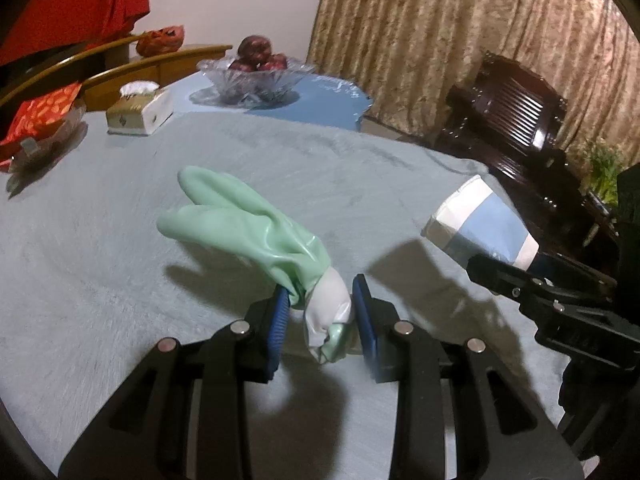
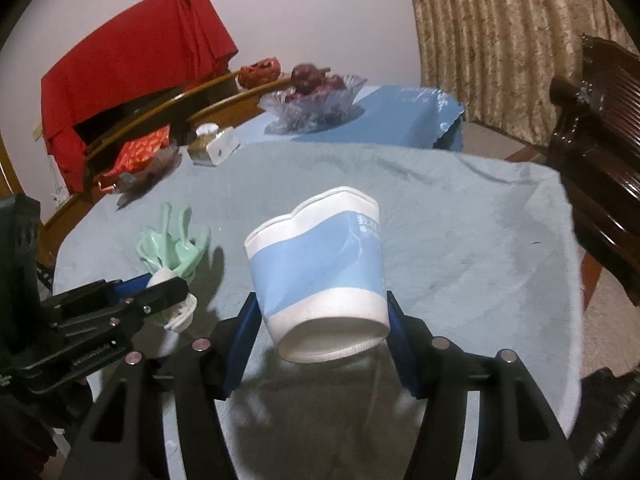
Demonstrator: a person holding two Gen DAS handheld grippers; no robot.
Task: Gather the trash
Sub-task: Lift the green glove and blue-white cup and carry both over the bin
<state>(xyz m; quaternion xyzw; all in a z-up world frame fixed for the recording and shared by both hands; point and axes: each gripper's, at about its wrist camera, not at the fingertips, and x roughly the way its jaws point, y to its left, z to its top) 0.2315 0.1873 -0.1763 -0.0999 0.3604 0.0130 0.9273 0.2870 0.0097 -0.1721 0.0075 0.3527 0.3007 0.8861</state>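
Note:
A pale green rubber glove (image 1: pixel 248 224) with a white cuff hangs lifted off the grey-blue tablecloth (image 1: pixel 360 168). My left gripper (image 1: pixel 320 312) is shut on its bunched cuff, and the fingers of the glove point away from me. To the right, my right gripper (image 1: pixel 520 276) holds a white and light blue paper cup (image 1: pixel 480 220) in the air. In the right wrist view the cup (image 2: pixel 320 268) lies tilted with its base toward me. The right gripper (image 2: pixel 320 320) is shut on its lower sides, and the rim is dented. The glove (image 2: pixel 172 248) and left gripper (image 2: pixel 168 288) show at the left.
At the far side of the table stand a tissue box (image 1: pixel 140 110), a glass bowl of dark red fruit (image 1: pixel 256 76) and a glass dish with a red packet (image 1: pixel 44 120). A dark wooden chair (image 1: pixel 512 120) stands off the right edge. Red cloth (image 2: pixel 132 76) drapes a chair behind.

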